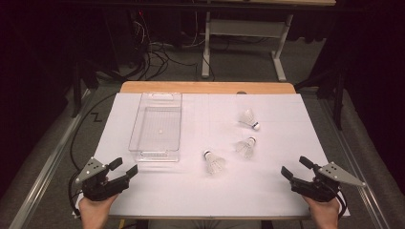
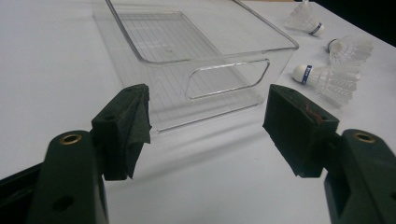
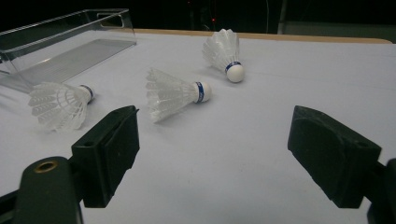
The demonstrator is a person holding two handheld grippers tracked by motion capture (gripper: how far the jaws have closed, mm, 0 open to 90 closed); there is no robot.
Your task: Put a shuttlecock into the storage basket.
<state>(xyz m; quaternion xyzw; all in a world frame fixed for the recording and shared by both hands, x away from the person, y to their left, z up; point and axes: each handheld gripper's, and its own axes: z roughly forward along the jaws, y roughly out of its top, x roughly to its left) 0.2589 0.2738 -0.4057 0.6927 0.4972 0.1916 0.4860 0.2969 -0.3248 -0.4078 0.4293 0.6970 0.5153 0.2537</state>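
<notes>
Three white feathered shuttlecocks with blue-banded cork tips are seen lying on the white-covered bench (image 1: 286, 191): one (image 1: 214, 162) near centre, one (image 1: 246, 146) just right of it, one (image 1: 249, 118) farther back. A clear rectangular plastic bin (image 1: 156, 126) stands empty to their left. The left hand-held gripper (image 1: 122, 168) and right hand-held gripper (image 1: 295, 167) are held at the near corners, jaws apart, nothing gripped.

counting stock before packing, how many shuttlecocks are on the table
3 white feathered shuttlecocks: one nearest the clear plastic bin at centre, one right of it, one farthest back. All lie on the white table cover; none seems hidden.
</notes>
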